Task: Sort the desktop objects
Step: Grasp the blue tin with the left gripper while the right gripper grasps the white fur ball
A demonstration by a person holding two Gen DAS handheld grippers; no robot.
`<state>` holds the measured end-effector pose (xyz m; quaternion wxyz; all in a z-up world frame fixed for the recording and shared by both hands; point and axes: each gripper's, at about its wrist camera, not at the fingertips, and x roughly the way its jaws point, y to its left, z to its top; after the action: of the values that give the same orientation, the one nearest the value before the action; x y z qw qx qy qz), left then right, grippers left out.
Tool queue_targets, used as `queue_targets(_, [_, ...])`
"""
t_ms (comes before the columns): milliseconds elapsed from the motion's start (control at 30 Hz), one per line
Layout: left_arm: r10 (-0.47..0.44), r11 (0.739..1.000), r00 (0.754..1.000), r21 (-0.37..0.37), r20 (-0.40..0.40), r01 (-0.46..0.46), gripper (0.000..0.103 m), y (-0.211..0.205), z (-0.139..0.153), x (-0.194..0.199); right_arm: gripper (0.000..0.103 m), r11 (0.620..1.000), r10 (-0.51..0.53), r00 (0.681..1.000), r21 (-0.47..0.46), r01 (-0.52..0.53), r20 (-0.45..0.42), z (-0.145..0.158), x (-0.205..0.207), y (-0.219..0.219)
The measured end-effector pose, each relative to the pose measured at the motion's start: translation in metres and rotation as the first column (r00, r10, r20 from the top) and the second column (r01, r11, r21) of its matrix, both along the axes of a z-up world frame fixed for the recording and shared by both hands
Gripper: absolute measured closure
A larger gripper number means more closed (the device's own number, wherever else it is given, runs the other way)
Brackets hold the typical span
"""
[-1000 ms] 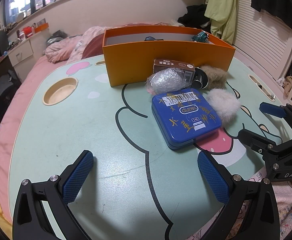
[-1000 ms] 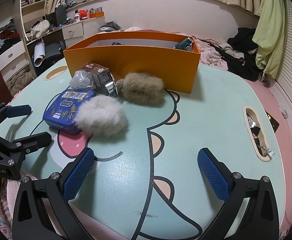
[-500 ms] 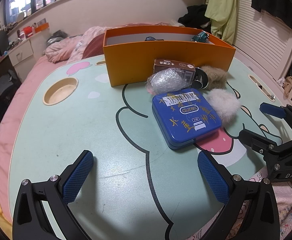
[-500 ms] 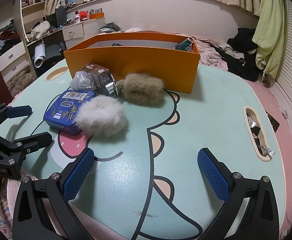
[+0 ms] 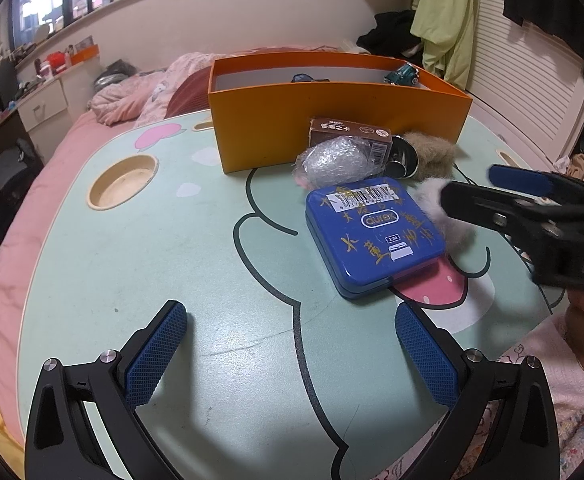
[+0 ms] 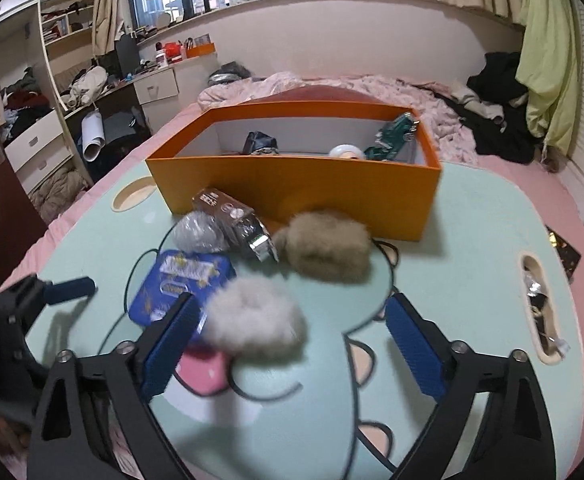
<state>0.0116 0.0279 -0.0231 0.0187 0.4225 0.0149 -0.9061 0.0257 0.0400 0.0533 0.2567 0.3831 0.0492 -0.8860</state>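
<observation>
A blue tin [image 5: 376, 236] lies mid-table on the dinosaur-print table [image 5: 131, 264]. Behind it are a foil-wrapped lump [image 5: 332, 162], a brown carton [image 5: 350, 132] and a brown fluffy ball [image 6: 328, 252], all in front of the orange box [image 6: 292, 184]. A white fluffy ball [image 6: 255, 324] rests beside the tin. My right gripper [image 6: 292, 304] hovers over it with jaws closing. The ball lies between them near the left finger [image 6: 171, 340], and neither pad presses on it. My left gripper [image 5: 287, 312] stands open over bare table, short of the tin.
The orange box holds a green toy car [image 6: 396, 132], a tape roll [image 6: 346, 152] and a dark item. A round cup hole [image 5: 123, 182] sits at the table's left and a slot [image 6: 540, 304] with clutter at its right. Pink bedding surrounds the table.
My right gripper has moved forward and up over the white fluffy ball, and its jaws have narrowed a little. The left gripper and the objects have stayed put.
</observation>
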Motion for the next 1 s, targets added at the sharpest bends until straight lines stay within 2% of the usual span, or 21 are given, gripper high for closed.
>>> queue_targets(167, [0.001, 1.0, 1.0, -0.001, -0.001, -0.001, 0.0, -0.001, 0.001, 0.001, 0.034, 1.0, 0.017, 0.996, 0.007, -0.018, 0.086, -0.015, -0.011, -0.006])
queue_targets(233, [0.001, 1.0, 1.0, 0.001, -0.001, -0.001, 0.0, -0.001, 0.001, 0.001, 0.055, 0.999, 0.013, 0.998, 0.041, -0.016, 0.06, -0.016, -0.008, -0.009])
queue_targets(267, [0.001, 1.0, 1.0, 0.001, -0.001, -0.001, 0.0, -0.001, 0.001, 0.001, 0.058, 0.998, 0.018, 0.999, 0.052, -0.021, 0.048, -0.017, -0.006, -0.01])
queue_targets(367, [0.001, 1.0, 1.0, 0.0, 0.0, -0.001, 0.0, -0.001, 0.001, 0.001, 0.06, 0.998, 0.032, 0.999, 0.05, -0.033, 0.031, -0.019, -0.002, -0.011])
queue_targets(667, [-0.008, 1.0, 1.0, 0.014, -0.015, 0.008, 0.0, -0.002, 0.009, 0.0, 0.06, 0.993, -0.07, 0.997, -0.098, 0.068, -0.02, -0.007, 0.005, 0.026])
queue_targets(867, [-0.01, 1.0, 1.0, -0.004, -0.029, 0.01, 0.0, 0.011, 0.024, -0.023, 0.06, 0.986, -0.105, 0.994, -0.134, 0.102, -0.02, -0.003, 0.001, 0.033])
queue_targets(1000, [-0.015, 0.999, 0.999, -0.045, 0.028, 0.016, 0.0, 0.023, 0.016, -0.042, 0.06, 0.987, -0.102, 0.994, -0.129, 0.098, -0.026, -0.003, 0.0, 0.032])
